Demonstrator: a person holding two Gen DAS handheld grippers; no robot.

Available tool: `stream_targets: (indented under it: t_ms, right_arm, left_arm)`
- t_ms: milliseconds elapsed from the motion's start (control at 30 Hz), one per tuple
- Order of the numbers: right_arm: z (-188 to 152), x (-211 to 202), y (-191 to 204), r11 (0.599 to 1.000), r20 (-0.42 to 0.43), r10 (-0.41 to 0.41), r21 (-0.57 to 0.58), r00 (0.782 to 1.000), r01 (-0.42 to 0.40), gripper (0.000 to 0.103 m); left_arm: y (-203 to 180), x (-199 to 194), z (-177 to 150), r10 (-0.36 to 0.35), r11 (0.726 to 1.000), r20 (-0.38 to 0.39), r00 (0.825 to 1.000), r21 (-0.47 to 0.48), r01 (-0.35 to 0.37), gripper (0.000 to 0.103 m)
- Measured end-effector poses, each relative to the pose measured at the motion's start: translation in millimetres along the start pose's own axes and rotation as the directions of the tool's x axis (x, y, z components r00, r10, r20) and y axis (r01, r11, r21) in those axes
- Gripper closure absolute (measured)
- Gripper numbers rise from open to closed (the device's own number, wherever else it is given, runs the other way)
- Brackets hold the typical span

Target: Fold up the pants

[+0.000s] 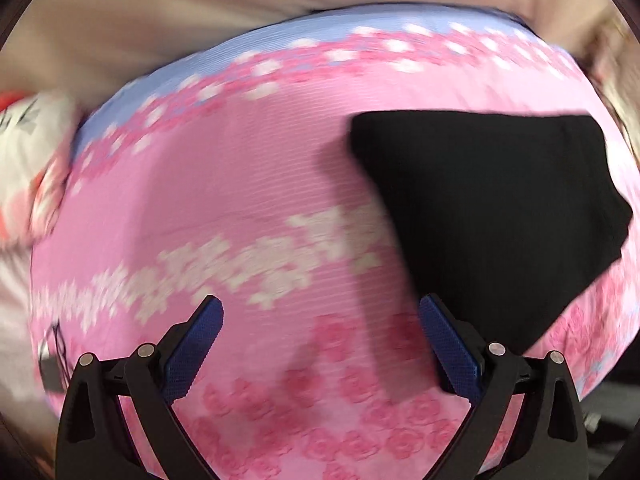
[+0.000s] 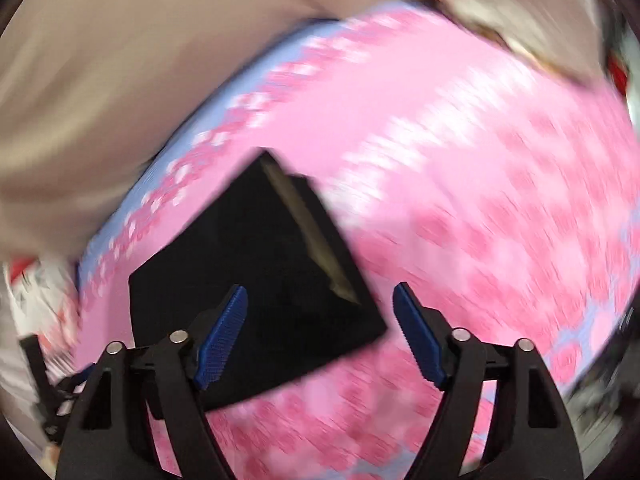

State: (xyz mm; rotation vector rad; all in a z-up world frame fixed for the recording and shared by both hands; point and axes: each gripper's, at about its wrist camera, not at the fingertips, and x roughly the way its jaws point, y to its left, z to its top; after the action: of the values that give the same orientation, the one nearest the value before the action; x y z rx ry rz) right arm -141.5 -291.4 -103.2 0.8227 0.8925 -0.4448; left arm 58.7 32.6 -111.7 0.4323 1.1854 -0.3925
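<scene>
The black pants (image 1: 492, 216) lie folded into a compact flat bundle on a pink flowered cloth (image 1: 240, 184). In the left wrist view they sit at the right, just past my right finger. My left gripper (image 1: 320, 312) is open and empty above the cloth, left of the pants. In the right wrist view the pants (image 2: 256, 280) lie at centre left, with a pale strip along one edge. My right gripper (image 2: 320, 304) is open and empty, hovering over the pants' near right corner. Both views are motion-blurred.
The pink cloth (image 2: 480, 160) has a pale blue border and covers the work surface. A beige wall or fabric (image 1: 160, 20) lies behind it. A white and red patterned thing (image 1: 32, 160) sits at the left edge. Dark cables (image 2: 44, 376) show at lower left.
</scene>
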Motion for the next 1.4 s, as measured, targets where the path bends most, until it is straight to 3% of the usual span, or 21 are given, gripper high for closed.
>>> stream_targets:
  t_ms: [167, 267, 300, 400, 467, 500, 533, 567, 600, 633, 667, 700, 867, 1000, 1067, 1167, 1200, 1233, 1300, 1333, 1400]
  right_arm:
    - [10, 25, -17, 0.987, -0.054, 0.161, -0.011, 0.985, -0.162, 0.042]
    - [13, 54, 7, 0.974, -0.163, 0.125, -0.166, 0.979, -0.152, 0.085]
    - [12, 52, 10, 0.970, -0.172, 0.123, -0.186, 0.977, -0.155, 0.090]
    - [8, 12, 12, 0.938, -0.137, 0.229, -0.235, 0.964, -0.257, 0.091]
    - [-1, 33, -6, 0.942, -0.195, 0.175, -0.252, 0.965, -0.222, 0.089]
    - [-9, 58, -21, 0.949, -0.267, 0.126, -0.248, 0.955, -0.195, 0.079]
    - [-10, 63, -30, 0.953, -0.275, 0.160, -0.209, 0.948, -0.221, 0.076]
    - [-3, 54, -37, 0.960, -0.244, 0.208, -0.133, 0.947, -0.246, 0.060]
    - [2, 44, -39, 0.965, -0.214, 0.213, -0.107, 0.954, -0.239, 0.054]
    - [8, 29, -38, 0.965, -0.156, 0.216, -0.115, 0.964, -0.235, 0.050]
    - [11, 22, -36, 0.962, -0.131, 0.221, -0.133, 0.967, -0.238, 0.031]
    - [13, 20, -36, 0.960, -0.119, 0.217, -0.156, 0.969, -0.234, 0.022]
    - [16, 60, -31, 0.950, -0.236, 0.181, -0.211, 0.955, -0.232, 0.022]
    - [5, 77, -18, 0.942, -0.293, 0.177, -0.226, 0.940, -0.248, 0.031]
    - [0, 75, -13, 0.942, -0.280, 0.153, -0.249, 0.948, -0.226, 0.042]
    - [4, 78, -15, 0.947, -0.321, 0.192, -0.188, 0.927, -0.261, 0.062]
    - [5, 76, -13, 0.945, -0.326, 0.197, -0.187, 0.925, -0.267, 0.067]
    - [6, 74, -9, 0.944, -0.330, 0.197, -0.190, 0.923, -0.269, 0.068]
    - [7, 64, -1, 0.939, -0.328, 0.220, -0.182, 0.918, -0.290, 0.071]
    - [8, 56, 5, 0.931, -0.324, 0.261, -0.164, 0.909, -0.326, 0.072]
    - [6, 34, 19, 0.905, -0.324, 0.326, -0.165, 0.888, -0.392, 0.072]
  left_arm:
    - [-50, 9, 11, -0.028, 0.999, -0.035, 0.999, 0.017, 0.029, 0.006]
    - [-78, 27, 12, 0.006, 1.000, -0.091, 0.996, 0.009, -0.006, 0.006]
    - [-85, 36, 8, 0.015, 1.000, -0.116, 0.993, -0.001, -0.016, 0.006]
    - [-90, 39, 5, 0.067, 0.997, -0.123, 0.990, -0.037, -0.072, 0.005]
    - [-89, 37, 2, 0.068, 0.996, -0.125, 0.990, -0.048, -0.074, 0.005]
    - [-89, 38, 1, 0.068, 0.996, -0.128, 0.990, -0.054, -0.075, 0.005]
    - [-89, 42, -1, 0.065, 0.995, -0.131, 0.989, -0.064, -0.073, 0.005]
    - [-90, 44, -2, 0.059, 0.995, -0.134, 0.989, -0.071, -0.069, 0.005]
    - [-89, 44, -3, 0.057, 0.994, -0.131, 0.990, -0.085, -0.068, 0.005]
    - [-87, 42, -2, 0.057, 0.993, -0.132, 0.990, -0.091, -0.069, 0.005]
    - [-84, 37, -2, 0.046, 0.993, -0.133, 0.990, -0.099, -0.059, 0.005]
    - [-81, 33, -2, 0.031, 0.993, -0.127, 0.991, -0.106, -0.044, 0.005]
    - [-54, 40, -15, -0.112, 0.973, -0.143, 0.983, -0.218, 0.079, 0.005]
    - [-35, 70, -24, -0.334, 0.874, -0.164, 0.928, -0.422, 0.240, 0.005]
    - [-41, 69, -19, -0.316, 0.886, -0.153, 0.936, -0.401, 0.233, 0.005]
    - [-45, 68, -15, -0.298, 0.904, -0.141, 0.944, -0.361, 0.231, 0.007]
    - [-46, 67, -14, -0.303, 0.905, -0.133, 0.944, -0.352, 0.241, 0.011]
    - [-47, 62, -13, -0.325, 0.903, -0.113, 0.939, -0.332, 0.273, 0.031]
    - [-47, 54, -11, -0.329, 0.907, -0.103, 0.939, -0.311, 0.284, 0.053]
    - [-43, 46, -12, -0.343, 0.901, -0.088, 0.935, -0.313, 0.301, 0.075]
    - [-23, 33, -13, -0.390, 0.874, -0.059, 0.919, -0.338, 0.349, 0.084]
